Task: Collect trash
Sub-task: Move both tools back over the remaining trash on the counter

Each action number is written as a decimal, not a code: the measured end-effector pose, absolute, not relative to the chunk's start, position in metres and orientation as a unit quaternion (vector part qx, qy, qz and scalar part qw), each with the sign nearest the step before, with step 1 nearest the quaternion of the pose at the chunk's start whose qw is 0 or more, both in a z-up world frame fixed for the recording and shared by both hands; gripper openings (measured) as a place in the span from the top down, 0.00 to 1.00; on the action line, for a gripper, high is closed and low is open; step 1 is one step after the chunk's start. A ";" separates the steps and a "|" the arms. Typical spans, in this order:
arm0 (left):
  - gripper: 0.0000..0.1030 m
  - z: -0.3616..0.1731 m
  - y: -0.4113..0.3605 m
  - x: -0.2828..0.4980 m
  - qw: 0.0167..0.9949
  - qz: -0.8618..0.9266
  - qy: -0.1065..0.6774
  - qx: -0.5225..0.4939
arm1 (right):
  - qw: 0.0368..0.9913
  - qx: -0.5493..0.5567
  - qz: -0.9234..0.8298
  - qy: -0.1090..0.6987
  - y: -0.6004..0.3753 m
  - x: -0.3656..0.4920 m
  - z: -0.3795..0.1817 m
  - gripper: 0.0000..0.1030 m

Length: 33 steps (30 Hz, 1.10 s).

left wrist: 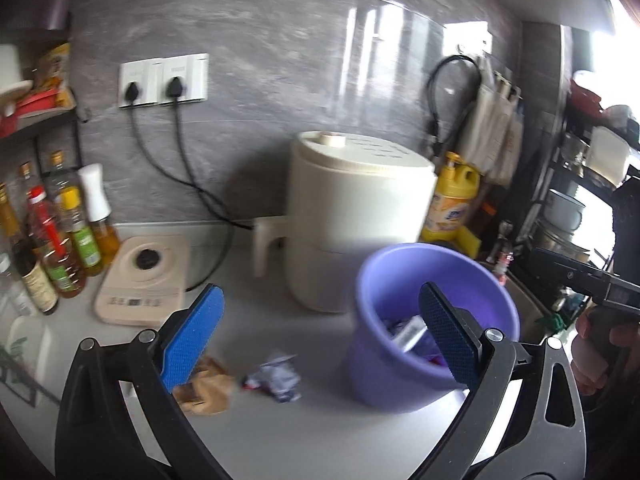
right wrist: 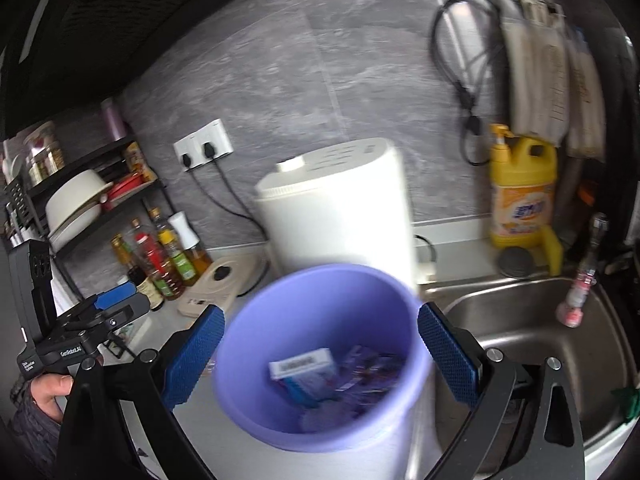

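Observation:
A purple bin (left wrist: 432, 320) stands on the grey counter with a small box and wrappers inside; it also shows in the right wrist view (right wrist: 320, 360). A crumpled brown paper (left wrist: 208, 386) and a crumpled silver-blue wrapper (left wrist: 276, 376) lie on the counter left of the bin. My left gripper (left wrist: 320, 340) is open and empty above these scraps. My right gripper (right wrist: 320, 360) is open and empty, its blue pads (right wrist: 192, 360) on either side of the bin's rim, above it. The right gripper shows at the right edge of the left wrist view (left wrist: 592, 280).
A white air fryer (left wrist: 356, 220) stands behind the bin. A beige scale (left wrist: 140, 280) and oil bottles (left wrist: 60, 240) stand at the left. A yellow detergent jug (right wrist: 524, 196) and a steel sink (right wrist: 540, 344) are at the right. Shelves (right wrist: 80, 200) hold bowls.

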<state>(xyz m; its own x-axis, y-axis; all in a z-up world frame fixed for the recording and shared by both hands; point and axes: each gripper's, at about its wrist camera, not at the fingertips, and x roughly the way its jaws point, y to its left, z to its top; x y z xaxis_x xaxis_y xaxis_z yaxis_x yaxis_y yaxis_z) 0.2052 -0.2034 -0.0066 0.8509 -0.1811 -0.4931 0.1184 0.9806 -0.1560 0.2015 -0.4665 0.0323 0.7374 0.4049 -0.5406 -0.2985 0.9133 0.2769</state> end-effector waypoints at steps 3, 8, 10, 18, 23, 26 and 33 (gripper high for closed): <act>0.06 -0.011 -0.178 0.198 0.960 -0.060 0.266 -0.065 | 0.923 0.081 0.206 0.314 -0.442 0.203 0.031 0.08; 0.06 -0.025 -0.141 0.191 0.956 -0.044 0.279 -0.085 | 0.913 0.065 0.242 0.323 -0.397 0.203 0.027 0.12; 0.06 -0.032 -0.127 0.189 0.954 -0.040 0.286 -0.084 | 0.910 0.058 0.250 0.326 -0.383 0.203 0.026 0.16; 0.13 -0.058 -0.076 0.187 0.948 -0.059 0.302 -0.084 | 0.896 0.047 0.259 0.357 -0.317 0.200 0.010 0.37; 0.33 -0.088 -0.050 0.199 0.934 -0.086 0.333 -0.094 | 0.894 0.045 0.246 0.371 -0.278 0.191 0.000 0.41; 0.38 -0.101 -0.044 0.207 0.929 -0.104 0.345 -0.087 | 0.896 0.044 0.237 0.373 -0.260 0.183 -0.006 0.41; 0.47 -0.135 -0.024 0.235 0.909 -0.124 0.384 -0.101 | 0.880 0.063 0.199 0.426 -0.236 0.192 -0.047 0.47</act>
